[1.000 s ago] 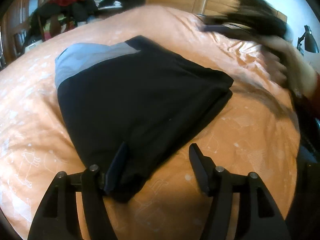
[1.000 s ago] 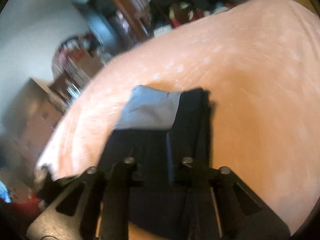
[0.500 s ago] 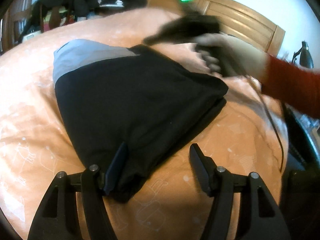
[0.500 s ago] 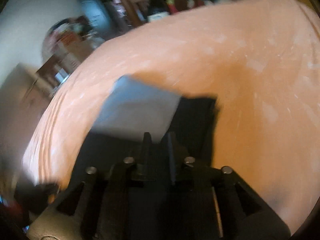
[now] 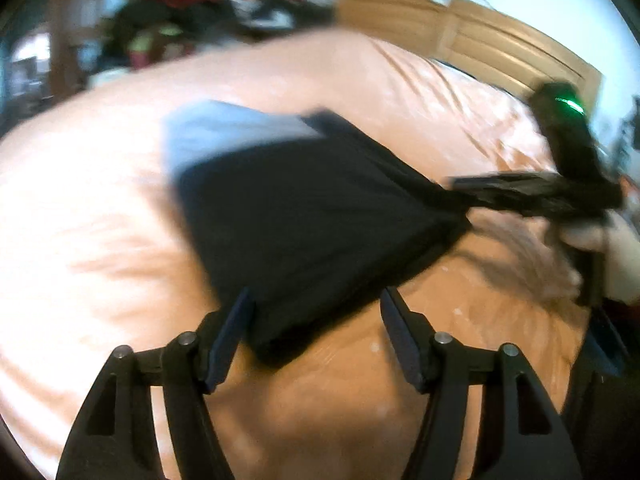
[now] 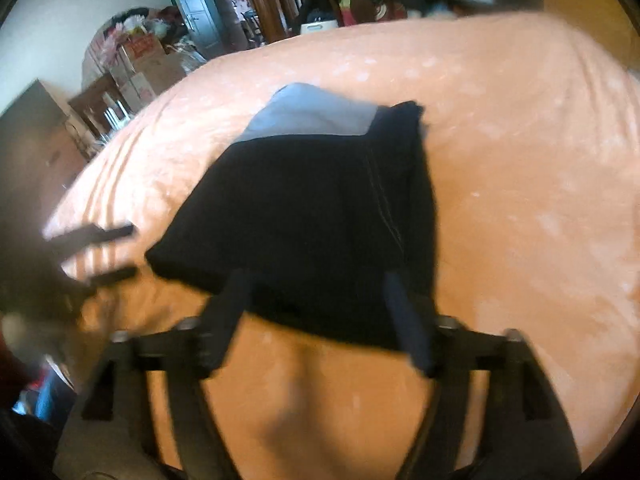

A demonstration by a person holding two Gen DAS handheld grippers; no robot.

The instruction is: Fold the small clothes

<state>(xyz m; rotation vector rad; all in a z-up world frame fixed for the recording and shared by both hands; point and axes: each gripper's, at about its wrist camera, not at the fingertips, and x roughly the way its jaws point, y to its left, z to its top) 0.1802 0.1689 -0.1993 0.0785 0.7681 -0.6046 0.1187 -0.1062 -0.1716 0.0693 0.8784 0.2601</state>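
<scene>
A folded black garment (image 5: 312, 216) with a grey-blue panel (image 5: 224, 132) at its far end lies flat on the orange bed. My left gripper (image 5: 316, 308) is open, and the garment's near corner lies between its fingers. In the right wrist view the same garment (image 6: 304, 216) fills the middle. My right gripper (image 6: 318, 296) is open, straddling its near edge. The left wrist view shows the right gripper (image 5: 520, 188) blurred at the garment's right corner, held by a hand (image 5: 592, 236). The left gripper (image 6: 100, 252) appears blurred at the left.
The orange bedsheet (image 5: 80, 208) spreads wide around the garment. A wooden headboard (image 5: 500, 44) stands behind it. Piled clothes (image 5: 192, 20) lie beyond the far edge. Boxes and shelves (image 6: 136, 64) and a doorway (image 6: 196, 8) line the room's side.
My right gripper has opened from nearly shut and drawn back to the garment's edge. The left gripper has shifted, blurring its view, and stays open.
</scene>
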